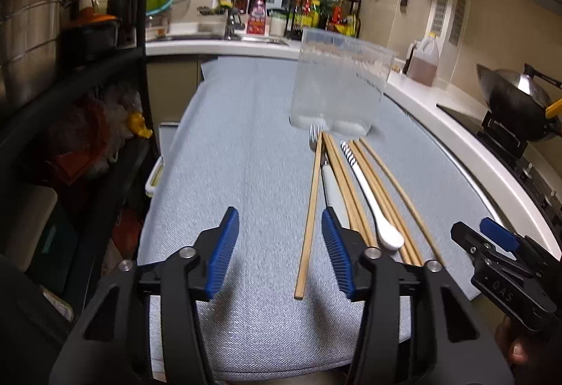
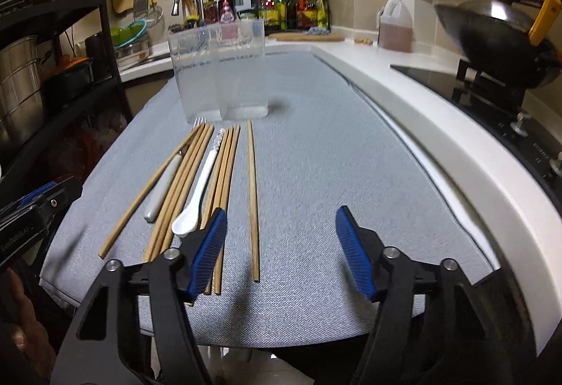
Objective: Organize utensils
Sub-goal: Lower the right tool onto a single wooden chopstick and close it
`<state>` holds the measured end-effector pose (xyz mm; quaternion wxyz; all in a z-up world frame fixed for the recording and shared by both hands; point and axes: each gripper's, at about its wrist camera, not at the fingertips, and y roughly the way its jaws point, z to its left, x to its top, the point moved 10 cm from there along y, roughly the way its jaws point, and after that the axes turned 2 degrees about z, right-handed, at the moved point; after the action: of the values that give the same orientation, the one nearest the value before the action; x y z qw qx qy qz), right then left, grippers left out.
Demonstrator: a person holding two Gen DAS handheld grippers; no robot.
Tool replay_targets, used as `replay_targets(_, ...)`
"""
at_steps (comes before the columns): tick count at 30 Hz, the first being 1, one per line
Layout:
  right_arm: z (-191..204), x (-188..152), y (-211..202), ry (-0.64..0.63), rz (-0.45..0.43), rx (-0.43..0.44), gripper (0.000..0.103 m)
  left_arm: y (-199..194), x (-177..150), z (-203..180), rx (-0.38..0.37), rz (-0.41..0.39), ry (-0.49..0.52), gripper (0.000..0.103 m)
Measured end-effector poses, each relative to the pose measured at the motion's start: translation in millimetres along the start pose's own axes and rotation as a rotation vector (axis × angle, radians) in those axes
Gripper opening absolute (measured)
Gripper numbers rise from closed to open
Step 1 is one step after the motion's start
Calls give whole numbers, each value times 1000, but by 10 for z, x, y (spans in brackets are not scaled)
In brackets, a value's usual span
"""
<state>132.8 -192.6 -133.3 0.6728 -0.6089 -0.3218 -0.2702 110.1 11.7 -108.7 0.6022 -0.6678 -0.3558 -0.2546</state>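
Note:
Several wooden chopsticks (image 1: 311, 209) (image 2: 253, 195), a white spoon (image 1: 372, 206) (image 2: 196, 195) and a fork with a pale handle (image 1: 328, 181) (image 2: 163, 188) lie side by side on the grey cloth (image 1: 239, 146) (image 2: 316, 146). A clear plastic container (image 1: 337, 83) (image 2: 221, 72) stands upright just beyond their far ends. My left gripper (image 1: 280, 220) is open and empty above the cloth, just left of the utensils. My right gripper (image 2: 281, 220) is open and empty, right of most utensils; it also shows in the left wrist view (image 1: 491, 237).
A black shelf rack (image 1: 70, 69) with pots stands to the left. A white counter (image 2: 421, 125) runs along the right with a wok (image 2: 491, 34) on a stove and an oil jug (image 2: 395, 23). A sink and spice rack sit at the back.

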Motion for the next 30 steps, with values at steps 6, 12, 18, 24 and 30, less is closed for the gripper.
replay_targets(6,42,-165,245,-11,53,59,41,211,-199,-91,-15,75,26,34)
replay_targets(12,63,-176,278,-47,37,59,34,309,-356,-243,8,94,93,26)
replay_targets(18,99,-199,257,-79,23,69,12,276,-355,-231,32,83,119,8)
replay_targets(24,105,-201,223,-89,24,84,5,251,-357,-245,11,90,109,7)
replay_targets(30,34,-224,216,-95,20,55,7,234,-390,-252,3,98,110,8)
